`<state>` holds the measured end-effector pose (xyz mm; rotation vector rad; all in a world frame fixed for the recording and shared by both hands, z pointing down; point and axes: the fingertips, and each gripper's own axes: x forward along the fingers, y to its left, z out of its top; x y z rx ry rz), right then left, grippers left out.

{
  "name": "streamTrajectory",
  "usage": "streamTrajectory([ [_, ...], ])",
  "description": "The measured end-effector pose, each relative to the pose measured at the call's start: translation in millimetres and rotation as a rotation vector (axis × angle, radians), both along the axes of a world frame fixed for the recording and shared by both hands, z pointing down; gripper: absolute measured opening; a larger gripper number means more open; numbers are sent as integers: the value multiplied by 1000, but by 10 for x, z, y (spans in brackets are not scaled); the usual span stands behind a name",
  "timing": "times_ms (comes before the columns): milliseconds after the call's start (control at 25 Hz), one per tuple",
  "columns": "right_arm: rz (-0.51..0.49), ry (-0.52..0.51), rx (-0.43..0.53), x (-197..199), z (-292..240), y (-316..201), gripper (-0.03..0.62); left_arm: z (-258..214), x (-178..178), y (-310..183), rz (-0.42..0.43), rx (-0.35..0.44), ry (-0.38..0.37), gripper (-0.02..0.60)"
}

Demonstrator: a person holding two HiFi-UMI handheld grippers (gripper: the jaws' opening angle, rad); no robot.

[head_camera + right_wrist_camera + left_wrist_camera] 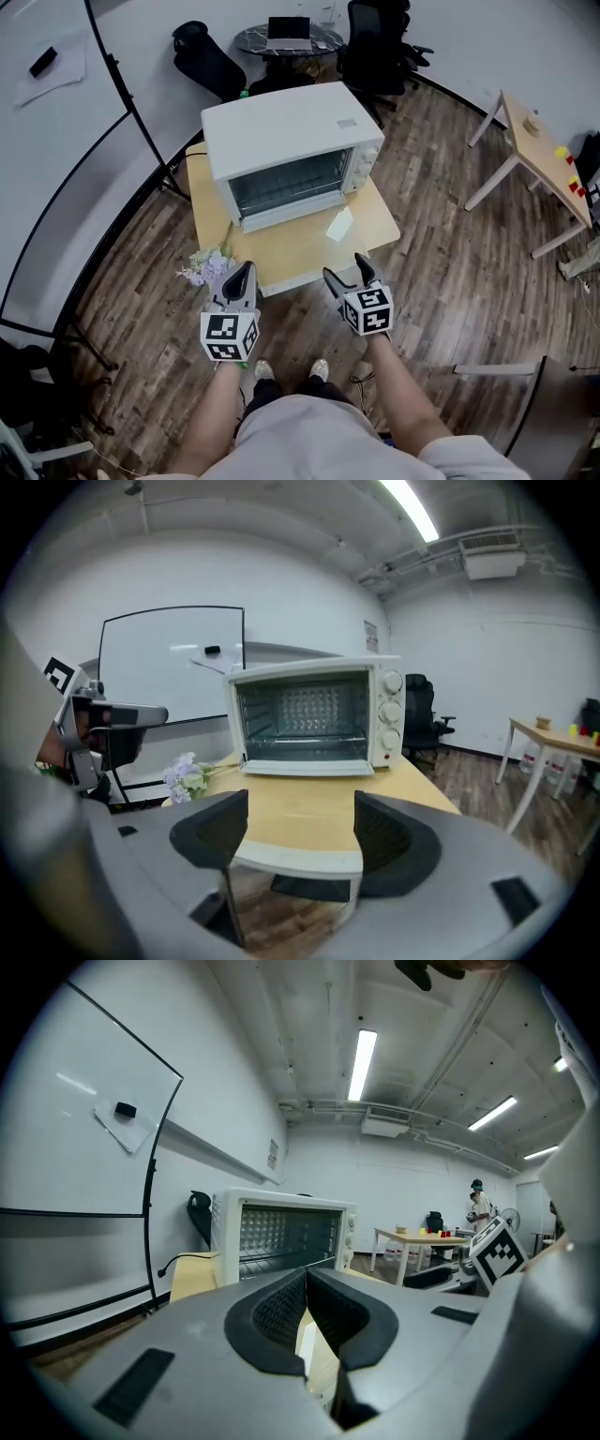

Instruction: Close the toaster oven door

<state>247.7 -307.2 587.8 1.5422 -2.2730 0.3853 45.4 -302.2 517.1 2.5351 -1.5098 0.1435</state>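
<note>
A white toaster oven (286, 141) stands at the back of a small wooden table (375, 220). Its door (286, 214) is folded down flat, and the rack inside shows. The right gripper view has the oven (314, 714) straight ahead with its door (309, 769) lying open on the table. Both grippers hang short of the table's front edge, apart from the oven. My left gripper (241, 274) is shut with nothing in it, its jaws pressed together (307, 1279). My right gripper (349, 272) is open and empty (300, 832).
Purple flowers (211, 267) lie at the table's front left corner, just ahead of the left gripper. A white card (339, 225) lies on the table in front of the oven. A whiteboard (56, 141) stands left, chairs (380, 42) behind, a desk (544, 155) right.
</note>
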Motion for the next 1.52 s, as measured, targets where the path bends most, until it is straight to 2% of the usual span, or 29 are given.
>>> streamTrajectory([
  [320, 23, -3, -221, 37, 855, 162, 505, 326, -30, 105, -7, -67, -6, 14],
  [600, 64, -10, -351, 96, 1377, 210, 503, 524, -60, 187, -20, -116, -12, 14],
  [680, 95, -55, -377, 121, 1467, 197, 502, 544, -73, 192, -25, -122, -9, 14],
  [960, 312, -468, -483, 164, 1660, 163, 471, 499, -130, 216, -36, -140, 13, 14],
  [1200, 481, -944, -492, 124, 1794, 85, 444, 460, -135, 232, -31, -158, 38, 14],
  [1320, 506, -1097, -470, 77, 1822, 67, 435, 484, -159, 236, -29, -169, 30, 14],
  [1400, 505, -1179, -450, 28, 1823, 27, 405, 494, -177, 241, -26, -176, 20, 14],
  [1520, 502, -1250, -423, -15, 1827, -60, 383, 492, -178, 251, -15, -177, 1, 14],
])
